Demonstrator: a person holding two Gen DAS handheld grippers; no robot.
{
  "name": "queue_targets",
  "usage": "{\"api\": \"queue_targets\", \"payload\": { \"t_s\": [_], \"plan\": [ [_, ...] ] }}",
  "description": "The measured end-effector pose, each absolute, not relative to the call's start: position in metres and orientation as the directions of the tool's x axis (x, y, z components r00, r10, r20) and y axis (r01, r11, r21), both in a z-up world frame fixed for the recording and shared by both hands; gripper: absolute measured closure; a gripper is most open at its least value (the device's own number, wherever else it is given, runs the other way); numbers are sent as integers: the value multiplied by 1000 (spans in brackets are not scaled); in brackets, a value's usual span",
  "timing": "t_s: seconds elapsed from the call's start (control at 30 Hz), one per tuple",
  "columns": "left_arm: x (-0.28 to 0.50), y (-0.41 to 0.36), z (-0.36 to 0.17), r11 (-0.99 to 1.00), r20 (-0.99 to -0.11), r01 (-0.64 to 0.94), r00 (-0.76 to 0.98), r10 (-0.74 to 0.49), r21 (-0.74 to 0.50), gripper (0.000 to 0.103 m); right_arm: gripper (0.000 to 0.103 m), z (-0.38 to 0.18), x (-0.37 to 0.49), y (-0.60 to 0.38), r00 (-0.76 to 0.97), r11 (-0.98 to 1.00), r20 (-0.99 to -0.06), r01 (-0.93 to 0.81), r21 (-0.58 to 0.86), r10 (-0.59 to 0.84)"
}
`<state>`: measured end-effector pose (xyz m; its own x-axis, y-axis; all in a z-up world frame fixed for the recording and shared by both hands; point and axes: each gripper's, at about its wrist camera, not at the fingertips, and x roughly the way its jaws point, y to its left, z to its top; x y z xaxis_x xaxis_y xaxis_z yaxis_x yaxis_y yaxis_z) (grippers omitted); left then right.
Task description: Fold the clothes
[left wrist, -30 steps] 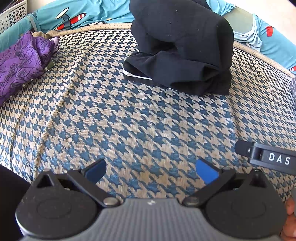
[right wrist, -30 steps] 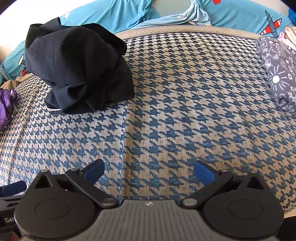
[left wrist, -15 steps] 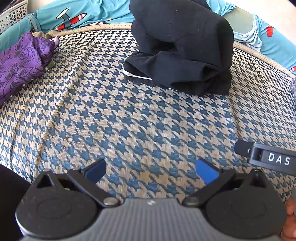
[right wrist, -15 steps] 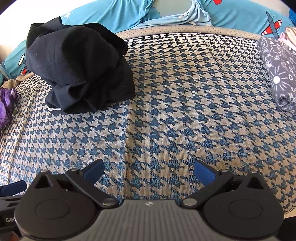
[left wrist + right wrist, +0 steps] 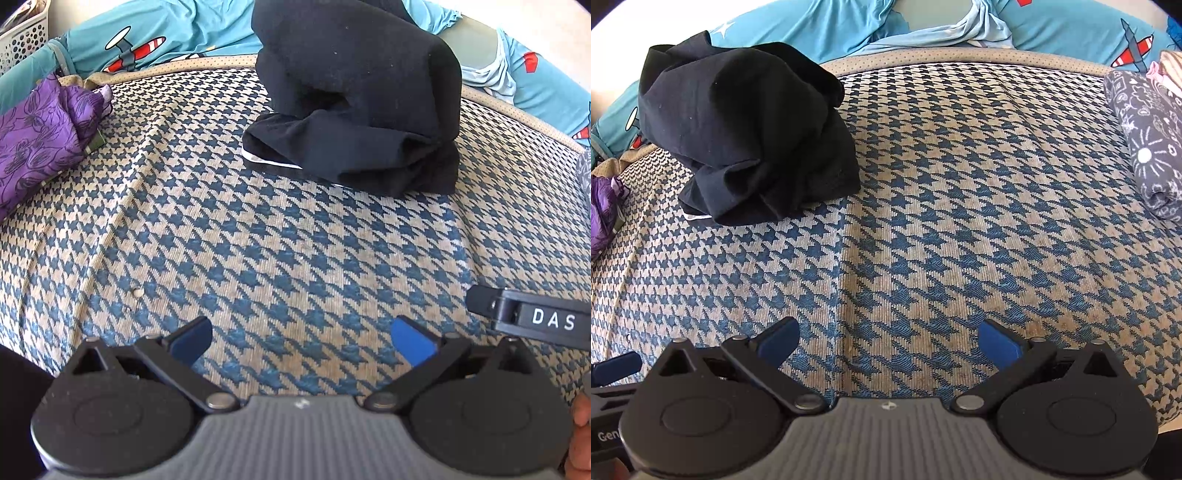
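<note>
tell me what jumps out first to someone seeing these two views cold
A crumpled black garment sits heaped at the far side of the blue and tan houndstooth cover, toward its left. Purple cloth lies at the left edge and a folded grey patterned piece at the right edge. Both the left gripper and the right gripper are open and empty over bare cover.

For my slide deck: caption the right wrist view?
Open right claw hovers over houndstooth cover, facing a crumpled black garment.
</note>
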<state>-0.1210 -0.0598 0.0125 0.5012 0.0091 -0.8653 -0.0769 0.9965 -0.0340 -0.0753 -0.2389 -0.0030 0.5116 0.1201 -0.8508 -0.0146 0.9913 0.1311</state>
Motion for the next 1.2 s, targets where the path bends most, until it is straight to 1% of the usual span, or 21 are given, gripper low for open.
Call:
{"api": "queue_targets", "payload": {
  "t_s": [0.6,0.77,0.93,1.0,1.07,1.2],
  "plan": [
    [-104,-57,12,1000,-863,-24,506,4,-10,0,0,-2,-69,-240,517,989,-847,0,147,126],
    [-92,-54,16,1000,-862,-8,507,-5,-11,0,0,4,-60,-237,531,992,-839,-25,124,119],
    [-73,-45,25,1000,-853,-2,522,4,3,0,0,13,-46,-233,560,990,-816,-69,121,139],
    [-64,-38,33,1000,-842,-10,540,10,5,0,0,18,-39,-234,570,985,-804,-88,147,171],
    [-54,-29,45,1000,-826,-18,563,-1,-14,0,0,22,-29,-234,572,980,-795,-104,171,199],
    [-31,-16,77,995,-786,-48,616,-44,-93,0,0,26,-7,-233,578,972,-782,-120,200,233]
  ]
}}
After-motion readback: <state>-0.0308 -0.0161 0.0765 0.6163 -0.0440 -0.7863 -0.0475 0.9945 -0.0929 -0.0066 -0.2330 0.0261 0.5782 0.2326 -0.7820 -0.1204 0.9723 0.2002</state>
